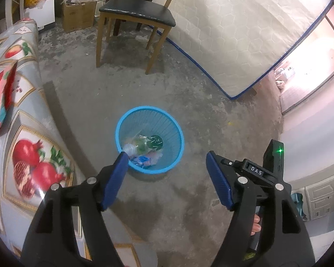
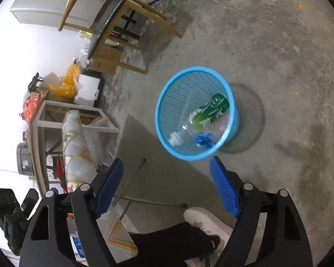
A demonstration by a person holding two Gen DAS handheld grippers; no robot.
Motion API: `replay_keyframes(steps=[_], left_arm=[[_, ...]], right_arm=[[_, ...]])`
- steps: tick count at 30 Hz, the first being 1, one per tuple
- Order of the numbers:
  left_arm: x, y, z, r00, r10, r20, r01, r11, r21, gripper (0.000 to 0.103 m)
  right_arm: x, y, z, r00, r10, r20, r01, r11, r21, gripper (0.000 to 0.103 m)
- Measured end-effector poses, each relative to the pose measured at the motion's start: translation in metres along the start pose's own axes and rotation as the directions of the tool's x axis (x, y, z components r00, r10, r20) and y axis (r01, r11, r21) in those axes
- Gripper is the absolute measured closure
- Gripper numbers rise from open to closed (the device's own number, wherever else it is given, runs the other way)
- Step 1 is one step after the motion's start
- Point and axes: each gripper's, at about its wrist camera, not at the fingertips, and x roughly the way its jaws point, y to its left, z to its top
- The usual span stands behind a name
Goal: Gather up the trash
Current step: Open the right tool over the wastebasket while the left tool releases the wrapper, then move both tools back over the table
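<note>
Fingers: both pairs stand spread with nothing between the blue pads. The left gripper [image 1: 167, 173] sits in the lower centre of the left wrist view; its left pad tip overlaps the near rim of the wastebasket in the picture, though contact cannot be confirmed. The right gripper [image 2: 167, 178] occupies the lower centre of the right wrist view, its pads clear of the basket.

Left wrist view, left to right: a table edge draped in a fruit-print oilcloth [image 1: 22, 133] runs down the left side. At centre, a round light-blue plastic wastebasket [image 1: 177, 133] with slatted walls stands upright on the stained concrete floor [image 1: 211, 115]. Inside lie a clear plastic bottle [image 1: 142, 144] with a green label, crumpled clear film and a blue-printed wrapper [image 1: 142, 160]. A wooden chair [image 1: 138, 15] with a black seat stands at upper centre; a white mattress [image 1: 233, 33] with blue piping leans at upper right.

Right wrist view: cluttered shelving with orange bags [image 2: 66, 84] at left; the basket at centre, bottle lying slantwise, cap end toward lower left; a pale shoe [image 2: 207, 222] at bottom centre.
</note>
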Motion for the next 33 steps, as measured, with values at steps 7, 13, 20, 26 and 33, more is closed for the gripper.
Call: replay_keyframes(steps=[7,13,20,26,33], left_arm=[[-0.033,0.002,-0.029,0.999,-0.003,0.039,0.004,1.0,-0.007,0.028],[-0.085,0.021,-0.065,0.993,-0.006,0.118,0.009,1.0,-0.022,0.022],[-0.156,0.079,-0.12,0.977,0.033,0.209,-0.012,0.995,-0.1,0.019],[-0.223,0.155,-0.188,0.946,0.113,0.304,-0.023,0.959,-0.283,0.019],[-0.257,0.224,-0.251,0.933,0.188,0.306,-0.028,0.887,-0.461,0.019]], right_arm=[[-0.009,0.023,-0.019,0.997,-0.074,-0.008,0.073,0.994,-0.084,0.025],[-0.029,0.083,-0.038,1.0,-0.022,0.009,0.023,0.968,-0.248,0.025],[-0.03,0.17,-0.085,0.992,0.093,-0.089,-0.123,0.886,-0.447,0.025],[0.003,0.245,-0.149,0.96,0.119,-0.252,-0.247,0.781,-0.573,0.025],[0.072,0.307,-0.227,0.915,0.037,-0.401,-0.305,0.713,-0.631,0.039]])
